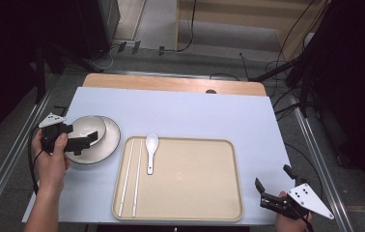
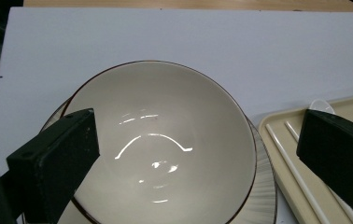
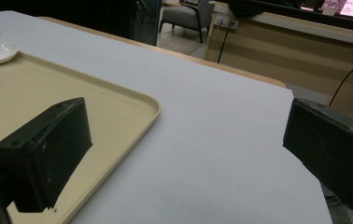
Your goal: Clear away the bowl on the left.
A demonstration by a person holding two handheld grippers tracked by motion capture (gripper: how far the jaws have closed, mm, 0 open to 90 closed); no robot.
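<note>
Left gripper (image 2: 198,154) jaws gape wide over the bowl (image 2: 165,144), hiding its near rim; right gripper (image 1: 273,186) open too.

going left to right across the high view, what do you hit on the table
left tongs → bowl on its plate → chopsticks → spoon → bare part of the tray → right tongs

Left tongs (image 1: 86,141): black body, two blocky matte black jaws, a small round hole near one jaw's tip, grey three-cornered plate with dark dots on top, black cable trailing behind. Right tongs (image 1: 272,186): same black build, larger grey plate with dark dots. Forearms bare, no sleeves visible.
</note>
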